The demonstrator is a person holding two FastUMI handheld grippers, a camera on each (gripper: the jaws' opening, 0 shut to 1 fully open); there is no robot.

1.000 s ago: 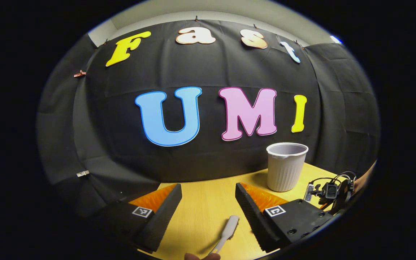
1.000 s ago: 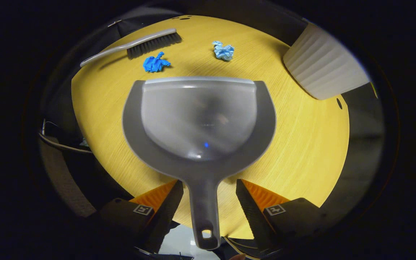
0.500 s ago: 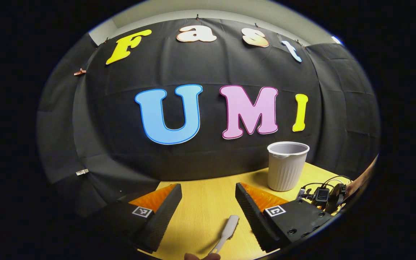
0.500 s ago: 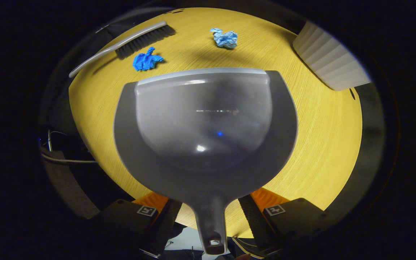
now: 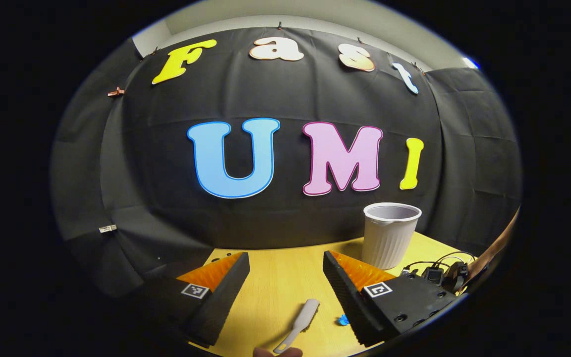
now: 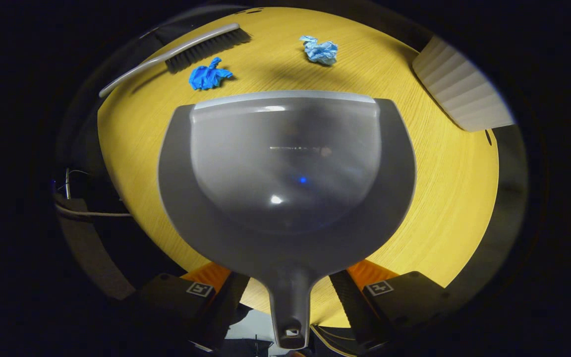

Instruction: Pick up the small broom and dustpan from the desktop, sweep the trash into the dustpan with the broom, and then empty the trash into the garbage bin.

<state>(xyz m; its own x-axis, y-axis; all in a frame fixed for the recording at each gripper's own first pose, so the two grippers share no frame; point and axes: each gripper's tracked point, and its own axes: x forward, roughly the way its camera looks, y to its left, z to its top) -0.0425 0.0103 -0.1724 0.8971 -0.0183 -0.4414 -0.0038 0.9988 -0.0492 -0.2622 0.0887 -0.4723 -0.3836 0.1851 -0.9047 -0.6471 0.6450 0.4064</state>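
right gripper (image 6: 288, 292) straddles the dustpan (image 6: 285, 173) handle, grip unclear; left gripper (image 5: 285, 282) wide open, empty.

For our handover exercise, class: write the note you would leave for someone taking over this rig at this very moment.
Right gripper: its fingers flank the dustpan handle; grip not clear.
Left gripper: open, holding nothing, above the broom handle.
Broom lies on the desk; two blue paper wads lie beyond the dustpan's lip. Bin stands at the back.
Done: nothing swept.
Left: grasp broom, sweep, empty.
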